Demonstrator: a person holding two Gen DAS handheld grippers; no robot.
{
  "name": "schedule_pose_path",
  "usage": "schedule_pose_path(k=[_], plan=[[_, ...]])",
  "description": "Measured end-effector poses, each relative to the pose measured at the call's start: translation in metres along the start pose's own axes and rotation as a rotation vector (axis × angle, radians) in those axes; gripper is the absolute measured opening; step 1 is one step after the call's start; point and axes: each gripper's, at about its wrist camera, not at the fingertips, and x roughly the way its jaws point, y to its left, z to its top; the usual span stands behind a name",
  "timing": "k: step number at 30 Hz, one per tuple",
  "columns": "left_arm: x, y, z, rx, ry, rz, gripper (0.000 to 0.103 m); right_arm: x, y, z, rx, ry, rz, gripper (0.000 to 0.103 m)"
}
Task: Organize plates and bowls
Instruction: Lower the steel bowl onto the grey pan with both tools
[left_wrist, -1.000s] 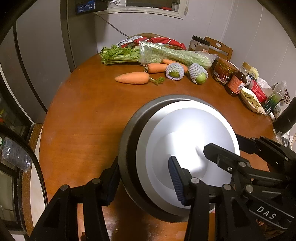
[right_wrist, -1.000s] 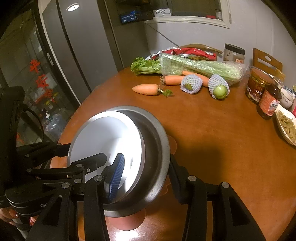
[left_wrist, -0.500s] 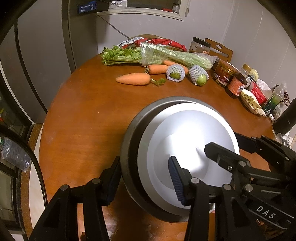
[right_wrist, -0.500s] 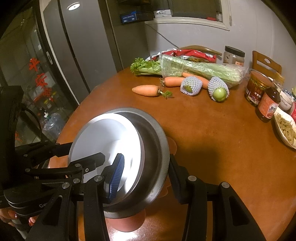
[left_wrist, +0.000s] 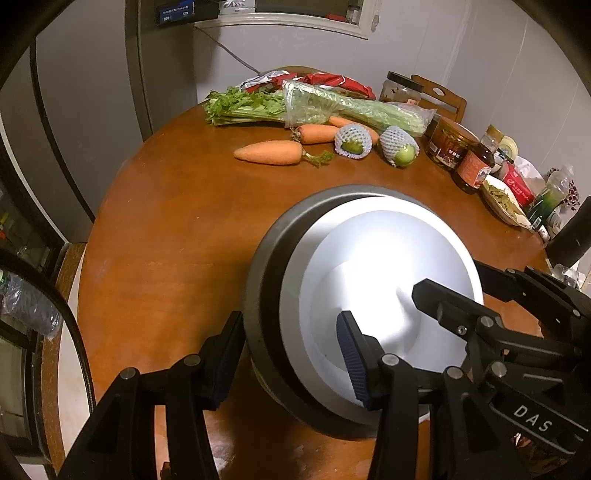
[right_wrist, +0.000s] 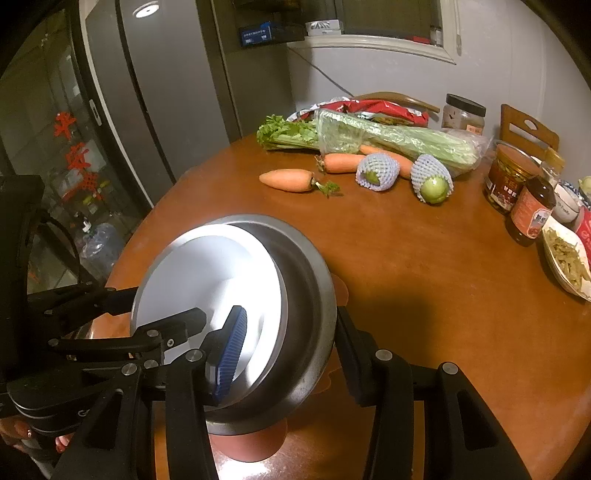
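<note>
While the right wrist view shows a pink base (right_wrist: 255, 441) under the metal bowl (right_wrist: 310, 306), the left view hides it. A white plate (left_wrist: 384, 280) lies inside the bowl. Left gripper (left_wrist: 291, 358) and right gripper (right_wrist: 288, 350) each clamp the rim.

On the worktop (left_wrist: 155, 236) sat one metal bowl (left_wrist: 266, 280) holding one white plate (left_wrist: 388, 258). Farther back lay three carrots (left_wrist: 269, 152), two netted fruits (left_wrist: 352, 142) and one bunch of celery (left_wrist: 332, 107). Two grippers (left_wrist: 291, 350) were in view.
</note>
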Motion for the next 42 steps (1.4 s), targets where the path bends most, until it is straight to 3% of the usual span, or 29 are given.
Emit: schedule_pose_path(k=[9,18,27,42], plan=[[0.001,0.014,-0.002,-0.045,-0.001,0.009,0.061,0.003,-0.001,0.001,0.001,0.002,-0.024,0.055],[0.011,0.01,0.002,-0.031,0.013,-0.024,0.061,0.004,0.0,0.0,-0.01,0.0,-0.035,0.055],[0.013,-0.002,0.006,-0.005,0.005,-0.052,0.053,0.003,-0.005,0.001,-0.017,-0.017,-0.043,0.055],[0.02,-0.028,0.016,0.035,0.003,-0.061,0.053,-0.003,-0.033,-0.002,0.023,-0.028,-0.068,0.055]])
